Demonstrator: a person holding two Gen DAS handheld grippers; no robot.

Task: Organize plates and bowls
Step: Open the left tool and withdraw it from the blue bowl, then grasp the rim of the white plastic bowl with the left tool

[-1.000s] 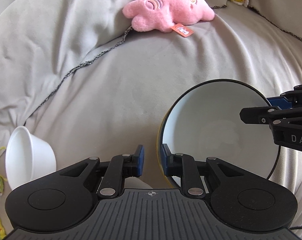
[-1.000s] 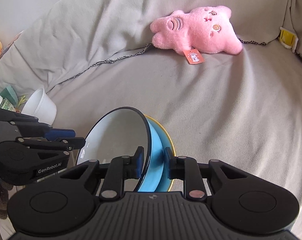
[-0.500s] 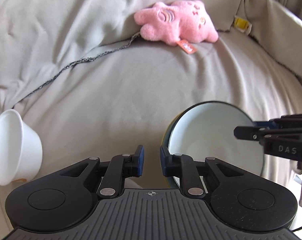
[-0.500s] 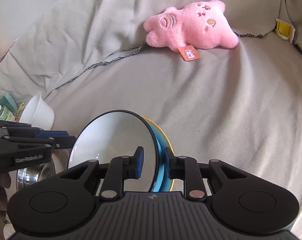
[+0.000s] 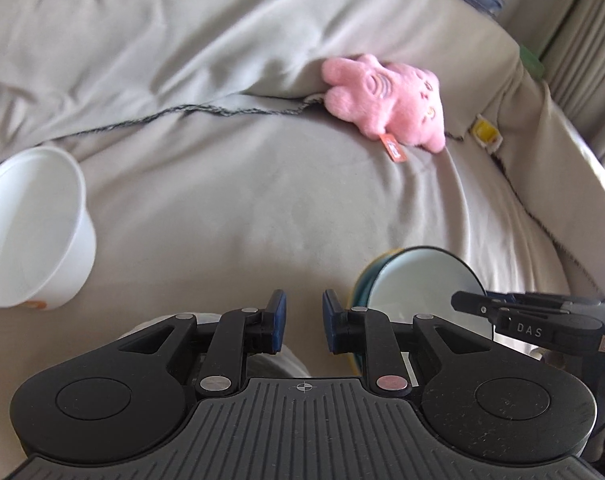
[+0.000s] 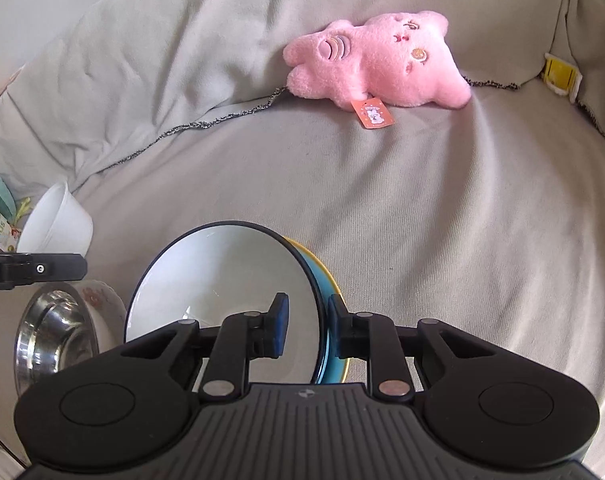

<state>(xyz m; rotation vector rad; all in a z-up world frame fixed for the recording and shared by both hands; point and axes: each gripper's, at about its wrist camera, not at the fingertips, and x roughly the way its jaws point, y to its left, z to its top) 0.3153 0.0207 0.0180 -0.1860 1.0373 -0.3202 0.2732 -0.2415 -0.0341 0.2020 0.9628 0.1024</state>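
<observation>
Across the left wrist view, a grey-covered sofa (image 5: 286, 208) fills the scene, with a wide bare stretch of cover between the white paper bowl (image 5: 34, 232) at the left edge and the stacked bowls (image 5: 418, 280) at the near right. A pink plush toy (image 5: 386, 100) lies far off by the back cushion, well apart from both. The left gripper (image 5: 302, 320) points steeply down with nothing between its blue pads; its jaws have just been opening a little and stand released. Compared with a second ago, the paper bowl sits larger and higher at the left, while the stacked bowls have shrunk toward the right. The right gripper (image 5: 478, 304) reaches in from the right edge at the stack's rim.

In the right wrist view, the right gripper (image 6: 306, 320) is clenched on the rim of the stacked bowls (image 6: 222, 280): a white-lined, dark-rimmed bowl nested in a blue and yellow one, tilted on edge just above the cover. It points steeply down, much as before. To the near left stands a steel bowl (image 6: 54, 332), newly in sight, with the paper bowl (image 6: 58, 220) beyond it. The sofa (image 6: 442, 220) lies open to the right.
</observation>
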